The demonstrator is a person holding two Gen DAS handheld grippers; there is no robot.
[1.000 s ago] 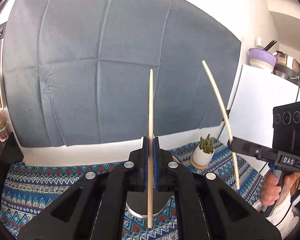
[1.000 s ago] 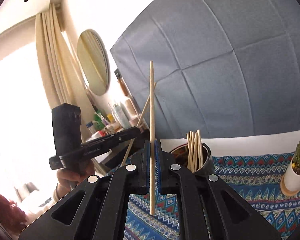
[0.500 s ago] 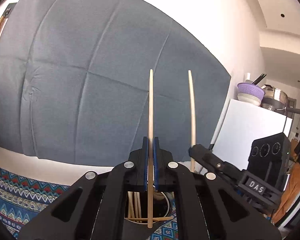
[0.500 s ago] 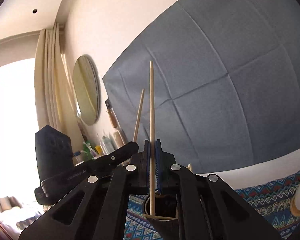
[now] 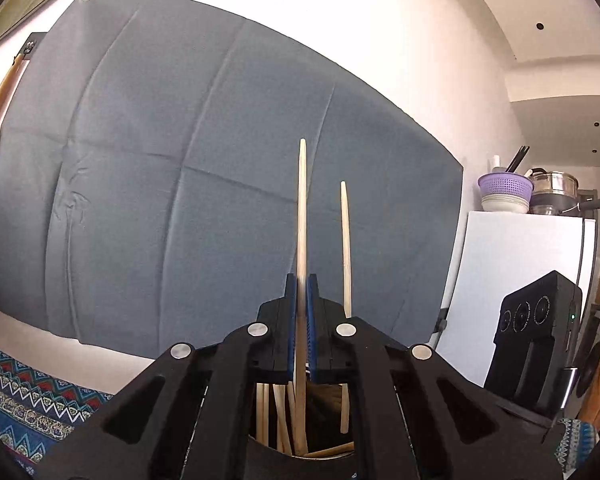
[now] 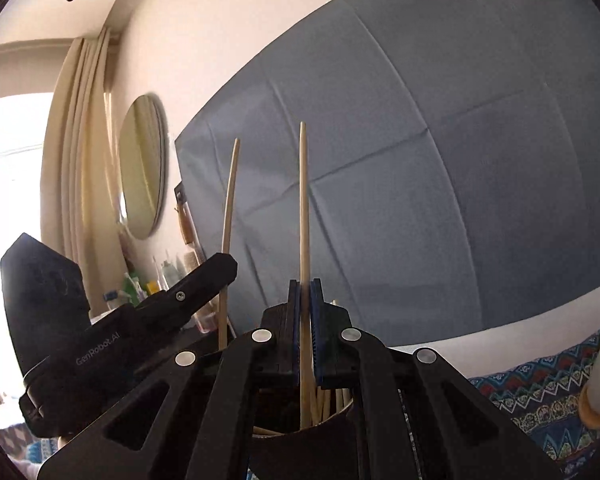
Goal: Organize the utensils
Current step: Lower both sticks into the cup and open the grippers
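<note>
Pale wooden chopsticks (image 5: pixel 302 216) stand against a slate-blue cloth (image 5: pixel 172 184) hung on a cream wall (image 6: pixel 228 20). Black grippers (image 5: pixel 300 300) carry blue pads (image 6: pixel 316 344). A tablecloth (image 5: pixel 24 396) shows zigzags in blue, red and white; a lilac colander (image 5: pixel 505 187) tops a white fridge (image 5: pixel 516 272).

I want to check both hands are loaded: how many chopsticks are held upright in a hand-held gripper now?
2. One chopstick is clamped in the left hand-held gripper; the other chopstick is in the right hand-held gripper. Both lower ends reach into the holder, where more sticks stand, partly hidden.
</note>
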